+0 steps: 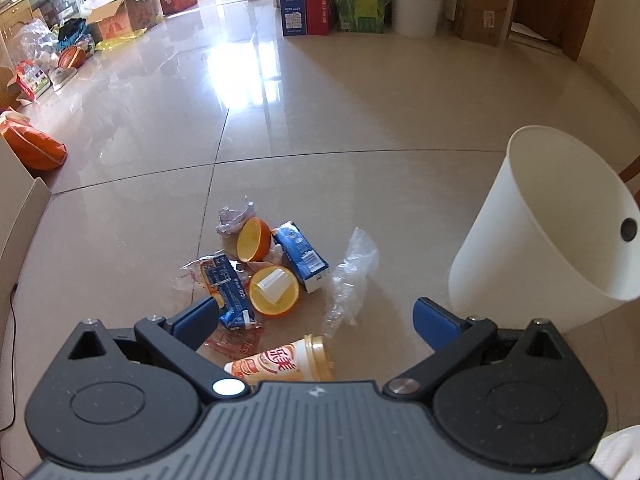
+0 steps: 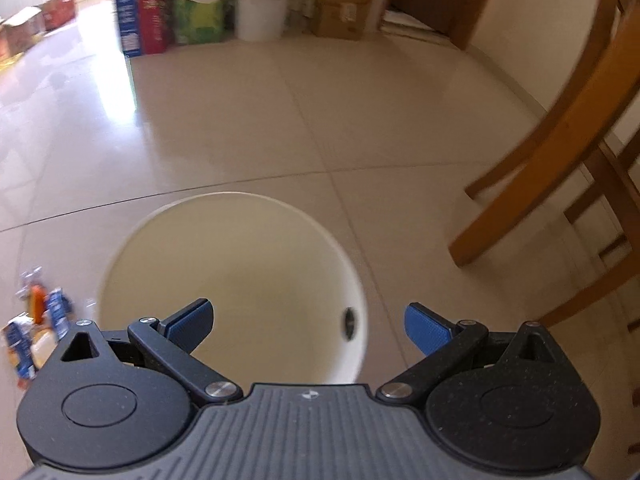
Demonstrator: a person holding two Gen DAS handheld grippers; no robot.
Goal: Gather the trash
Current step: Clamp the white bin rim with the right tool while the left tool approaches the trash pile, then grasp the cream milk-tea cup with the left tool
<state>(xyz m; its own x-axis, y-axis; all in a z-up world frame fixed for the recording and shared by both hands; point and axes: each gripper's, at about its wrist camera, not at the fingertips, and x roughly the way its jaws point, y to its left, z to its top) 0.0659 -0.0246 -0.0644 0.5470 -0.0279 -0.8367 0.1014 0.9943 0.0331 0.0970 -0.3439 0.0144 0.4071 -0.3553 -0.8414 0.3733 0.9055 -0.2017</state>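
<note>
A heap of trash lies on the tiled floor: two orange halves, two blue cartons, a clear plastic wrapper, crumpled paper and an orange-labelled cup on its side. My left gripper hangs open just above the cup, nothing between its fingers. A white bin stands to the right of the heap. My right gripper is open over the bin's mouth, which looks empty. The heap shows blurred at the left of the right wrist view.
Wooden chair legs stand right of the bin. Boxes and a white bucket line the far wall. Cardboard boxes, bags and an orange sack crowd the left side. Open tiled floor lies between.
</note>
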